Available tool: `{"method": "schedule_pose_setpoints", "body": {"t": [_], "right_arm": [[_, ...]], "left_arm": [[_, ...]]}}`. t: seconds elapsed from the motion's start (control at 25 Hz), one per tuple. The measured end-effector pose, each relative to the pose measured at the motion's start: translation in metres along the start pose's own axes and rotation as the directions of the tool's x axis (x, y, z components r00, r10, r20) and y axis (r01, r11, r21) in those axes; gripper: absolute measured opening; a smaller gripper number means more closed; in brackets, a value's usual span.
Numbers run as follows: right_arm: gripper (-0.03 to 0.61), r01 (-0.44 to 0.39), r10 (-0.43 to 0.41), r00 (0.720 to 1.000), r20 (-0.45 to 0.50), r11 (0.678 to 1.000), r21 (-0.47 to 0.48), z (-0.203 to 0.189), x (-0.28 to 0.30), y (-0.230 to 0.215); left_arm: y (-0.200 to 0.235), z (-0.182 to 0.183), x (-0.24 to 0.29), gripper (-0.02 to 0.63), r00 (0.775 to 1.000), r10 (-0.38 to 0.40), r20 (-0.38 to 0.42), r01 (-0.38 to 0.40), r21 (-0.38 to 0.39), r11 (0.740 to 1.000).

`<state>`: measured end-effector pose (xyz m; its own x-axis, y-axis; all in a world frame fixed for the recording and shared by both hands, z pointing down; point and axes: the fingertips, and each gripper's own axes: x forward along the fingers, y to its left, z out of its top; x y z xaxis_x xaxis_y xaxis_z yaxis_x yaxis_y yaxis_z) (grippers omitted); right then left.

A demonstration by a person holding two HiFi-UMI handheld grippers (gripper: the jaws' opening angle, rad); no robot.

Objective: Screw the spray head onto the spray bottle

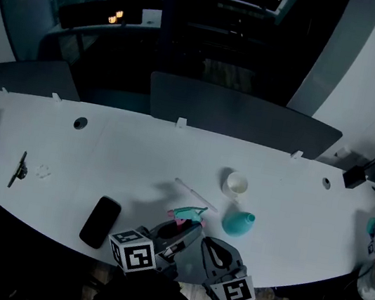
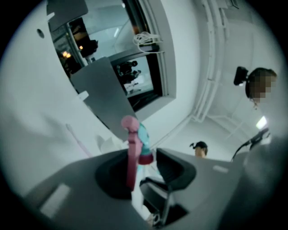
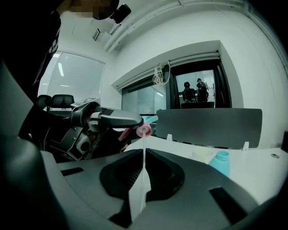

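A person is working two hand-held grippers at the near edge of a long white table (image 1: 137, 151), with the pink-and-teal spray head (image 2: 133, 143) being held up between them, clear of the tabletop.

The left gripper (image 2: 143, 158) is clamping the spray head, its jaws standing partly apart and pressing on either side of the part. The pink trigger is lying against one jaw and the darker pink collar is sitting by the other.

The right gripper (image 3: 144, 153) is pinching the thin white tube (image 3: 144, 143) that is hanging from the collar. Its jaws are drawn almost fully together, with only the tube running between them.

The teal spray bottle (image 1: 236, 223) is standing on the table just beyond the two grippers, to the right of the spray head, its neck open and uncapped. It is sitting apart from both grippers.

A small white cup (image 1: 236, 184) is resting just behind the bottle. A thin white stick (image 1: 194, 194) is lying on the table to the cup's left, and a black phone (image 1: 100, 221) is lying flat near the table's front edge, to the left of the grippers.

Grey divider panels (image 1: 243, 116) are standing along the far side of the table.
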<state>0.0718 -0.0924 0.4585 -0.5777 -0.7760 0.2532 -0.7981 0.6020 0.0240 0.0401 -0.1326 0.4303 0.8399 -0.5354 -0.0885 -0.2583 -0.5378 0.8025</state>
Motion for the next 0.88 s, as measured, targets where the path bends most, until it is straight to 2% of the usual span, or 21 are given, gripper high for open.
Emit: {"method": "schedule_pose_setpoints", "body": {"t": [0.08, 0.16, 0.24, 0.28, 0.32, 0.4, 0.48, 0.56, 0.64, 0.72, 0.76, 0.88], "right_arm": [[0.023, -0.010, 0.010, 1.000, 0.008, 1.000, 0.001, 0.000, 0.000, 0.001], [0.023, -0.017, 0.017, 1.000, 0.010, 1.000, 0.003, 0.002, -0.001, 0.002], [0.022, -0.022, 0.022, 1.000, 0.014, 1.000, 0.002, 0.003, -0.001, 0.003], [0.023, -0.023, 0.023, 1.000, 0.016, 1.000, 0.003, 0.003, -0.001, 0.003], [0.023, -0.024, 0.024, 1.000, 0.017, 1.000, 0.004, 0.003, -0.001, 0.003], [0.023, -0.024, 0.024, 1.000, 0.017, 1.000, 0.006, 0.002, -0.002, 0.004], [0.023, -0.025, 0.025, 1.000, 0.012, 1.000, 0.001, 0.000, -0.002, 0.004], [0.023, -0.025, 0.025, 1.000, 0.006, 1.000, -0.003, -0.002, 0.000, 0.006], [0.023, -0.023, 0.023, 1.000, 0.002, 1.000, 0.004, -0.004, 0.001, 0.007], [0.023, -0.020, 0.020, 1.000, 0.002, 1.000, 0.016, -0.004, 0.002, 0.007], [0.024, -0.013, 0.013, 1.000, 0.002, 1.000, 0.020, -0.004, 0.003, 0.006], [0.025, 0.053, -0.053, 0.999, -0.013, 0.999, 0.013, -0.005, 0.001, -0.006]], "left_arm": [[-0.001, 0.000, 0.001, 0.159, 1.000, -0.009, -0.002, 0.009, -0.003, 1.000], [-0.003, 0.000, 0.002, 0.198, 1.000, -0.009, -0.007, 0.009, 0.010, 1.000], [-0.003, 0.001, 0.002, 0.197, 1.000, -0.002, -0.007, 0.002, 0.024, 1.000], [-0.003, 0.001, 0.002, 0.194, 1.000, 0.003, -0.006, -0.003, 0.028, 1.000], [-0.003, 0.001, 0.002, 0.149, 1.000, 0.006, -0.006, -0.006, 0.032, 0.999], [-0.003, 0.001, 0.001, 0.138, 1.000, 0.006, -0.014, -0.006, 0.041, 0.999], [-0.003, -0.001, -0.001, 0.135, 0.999, 0.020, -0.030, -0.017, 0.080, 0.997], [-0.004, -0.002, -0.001, 0.135, 0.997, 0.053, -0.054, -0.043, 0.174, 0.984], [-0.008, -0.004, 0.000, 0.135, 0.993, 0.093, -0.077, -0.065, 0.305, 0.950], [-0.016, -0.004, 0.001, 0.135, 0.988, 0.131, -0.081, -0.082, 0.439, 0.895], [-0.020, -0.004, 0.001, 0.135, 0.986, 0.152, -0.071, -0.095, 0.506, 0.857], [-0.029, 0.004, 0.001, 0.135, 0.976, 0.216, -0.003, -0.156, 0.681, 0.716]]}}
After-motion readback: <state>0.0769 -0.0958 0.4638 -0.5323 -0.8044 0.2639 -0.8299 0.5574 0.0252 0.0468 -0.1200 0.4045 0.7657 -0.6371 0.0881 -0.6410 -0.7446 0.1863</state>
